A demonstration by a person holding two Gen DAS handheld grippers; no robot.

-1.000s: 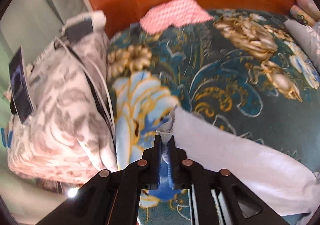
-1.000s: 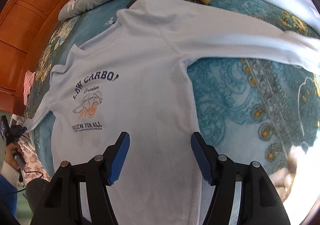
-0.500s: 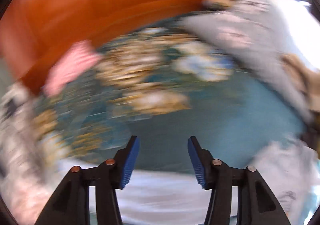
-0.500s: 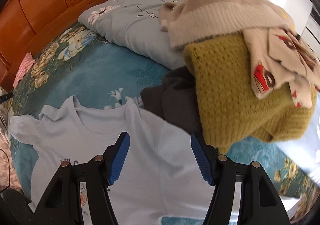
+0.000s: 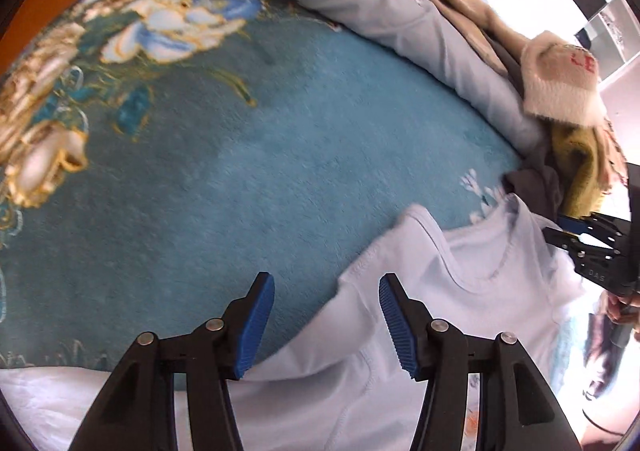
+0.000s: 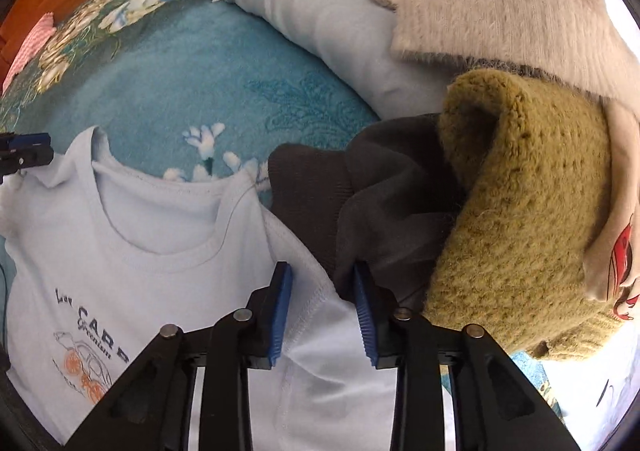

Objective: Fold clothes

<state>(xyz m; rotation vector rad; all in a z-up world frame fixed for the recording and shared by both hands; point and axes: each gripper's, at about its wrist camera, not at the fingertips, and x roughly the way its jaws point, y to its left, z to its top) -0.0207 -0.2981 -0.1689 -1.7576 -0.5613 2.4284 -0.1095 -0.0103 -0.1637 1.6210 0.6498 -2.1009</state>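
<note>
Claws angled steeply down, left claw [image 5: 326,321] open over shirt [image 5: 460,291] shoulder, right claw [image 6: 322,307] narrowing, seemingly ungripped.

Shirt [image 6: 160,251] flat on blanket [image 6: 192,91]; sweater pile [image 6: 520,211] right.

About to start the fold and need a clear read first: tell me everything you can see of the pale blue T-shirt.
The pale blue T-shirt lies face up on the teal bedspread. It looks like thin cotton jersey with a ribbed round neckline and stitched shoulder seams; a dark, partly hidden print sits over an orange and grey drawing. One shoulder meets the dark grey garment. The right gripper straddles that shoulder seam, jaws apart, having just been closing; the left gripper, open, is at the other shoulder.
</note>
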